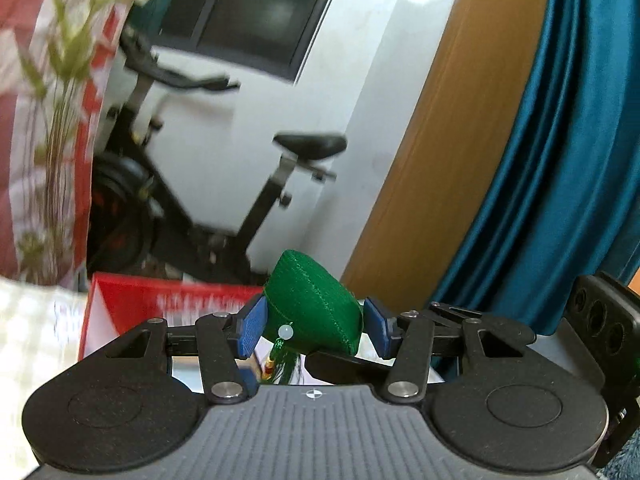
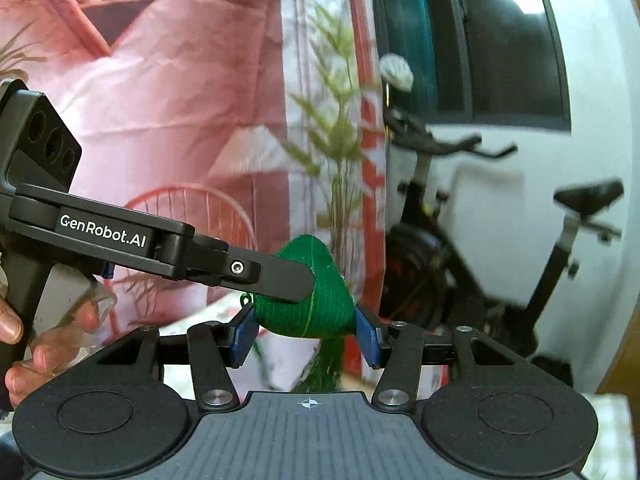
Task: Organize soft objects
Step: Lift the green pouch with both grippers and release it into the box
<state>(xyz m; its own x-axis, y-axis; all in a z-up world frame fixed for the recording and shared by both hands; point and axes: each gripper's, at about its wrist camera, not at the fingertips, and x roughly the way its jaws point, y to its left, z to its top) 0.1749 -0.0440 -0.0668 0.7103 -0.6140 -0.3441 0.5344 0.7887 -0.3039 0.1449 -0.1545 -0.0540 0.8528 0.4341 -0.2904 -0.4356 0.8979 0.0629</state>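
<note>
A green knitted pyramid-shaped pouch (image 1: 316, 304) with a white bead and a green tassel sits between the blue pads of my left gripper (image 1: 314, 326), which is shut on it. The same green pouch (image 2: 308, 300) sits between the blue pads of my right gripper (image 2: 306, 330), which is shut on it too. In the right wrist view the left gripper's black finger (image 2: 280, 278) reaches in from the left and presses the pouch's side. The pouch is held up in the air by both grippers. Its tassel (image 2: 326, 364) hangs down.
A black exercise bike (image 1: 224, 200) stands by a white wall behind. A red box (image 1: 168, 304) lies below left. A pink and red curtain (image 2: 180, 100) and tall green plant stems (image 2: 340, 152) stand behind; a teal curtain (image 1: 560, 160) hangs at the right.
</note>
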